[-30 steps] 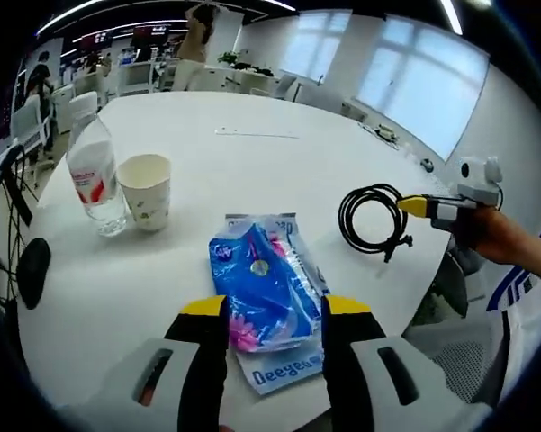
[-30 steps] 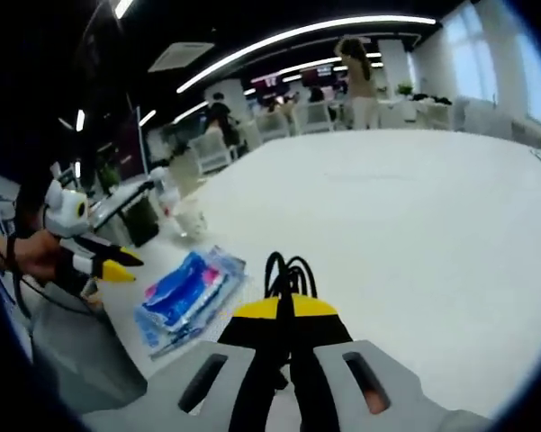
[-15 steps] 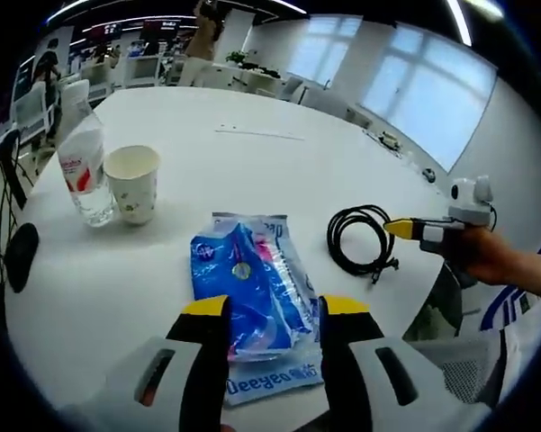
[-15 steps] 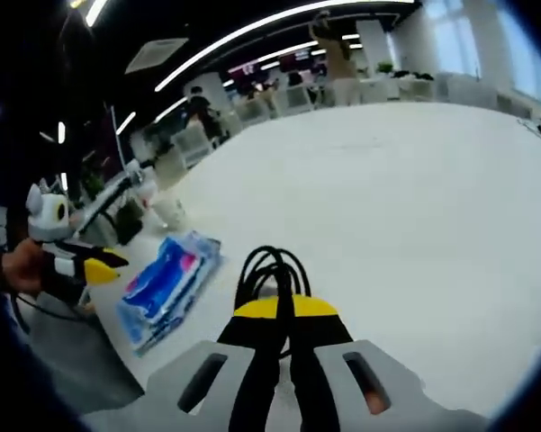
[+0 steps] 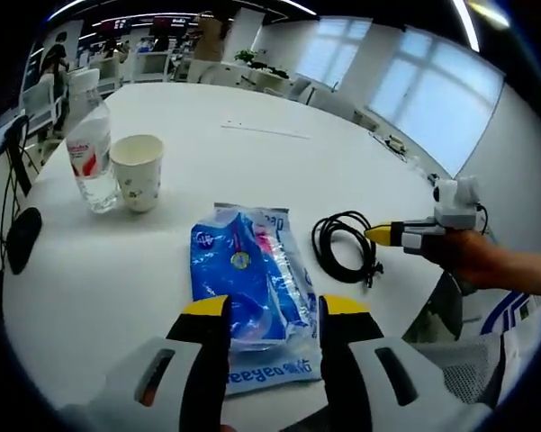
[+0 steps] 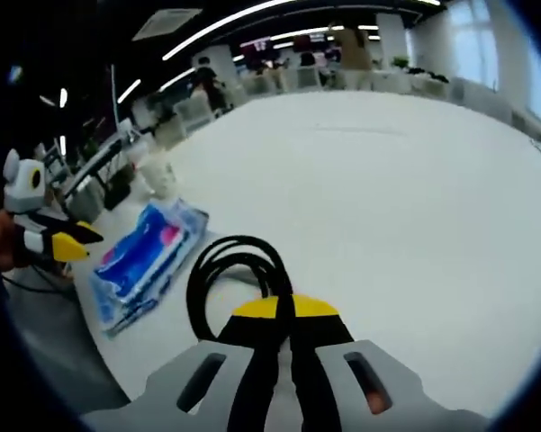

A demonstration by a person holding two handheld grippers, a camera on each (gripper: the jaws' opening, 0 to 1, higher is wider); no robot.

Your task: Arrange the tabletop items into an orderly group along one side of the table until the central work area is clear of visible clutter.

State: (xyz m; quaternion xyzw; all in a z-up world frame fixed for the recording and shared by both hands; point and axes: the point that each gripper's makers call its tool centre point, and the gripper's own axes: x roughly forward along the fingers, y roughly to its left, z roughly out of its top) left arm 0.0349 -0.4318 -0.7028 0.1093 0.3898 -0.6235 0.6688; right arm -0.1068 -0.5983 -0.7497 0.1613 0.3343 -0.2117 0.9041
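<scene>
While the big round white table [image 5: 252, 117] spreads out toward the windows, two containers stand together at its far left as the left gripper view has it: a clear plastic water bottle with a red-and-white label [image 5: 87, 148] and, just beside it, a cream paper cup with a small printed pattern [image 5: 138, 171]. The cup is upright and open at the top, and what shows of its inside looks bare; how much is in the bottle I cannot tell.

Nearer than the cup lies a flat blue-and-pink plastic packet with white lettering [image 5: 252, 292]. The left gripper [image 5: 273, 310] has its yellow-tipped black jaws spread apart, one on each side of the packet's near end, not pressing it. Just right of the packet is a coiled black cable [image 5: 342, 247], with the right gripper's yellow tip at its right edge and a hand [image 5: 473, 256] behind it, reaching in from the table's edge.

From the right gripper view the cable [image 6: 234, 270] loops just ahead of the right gripper [image 6: 284, 310], whose jaws are pressed together on the cable's near end. That view also shows the packet [image 6: 144, 261] left of the cable, the left gripper [image 6: 58, 243] past it, and office chairs [image 6: 270, 85] with people beyond the table's far side.
</scene>
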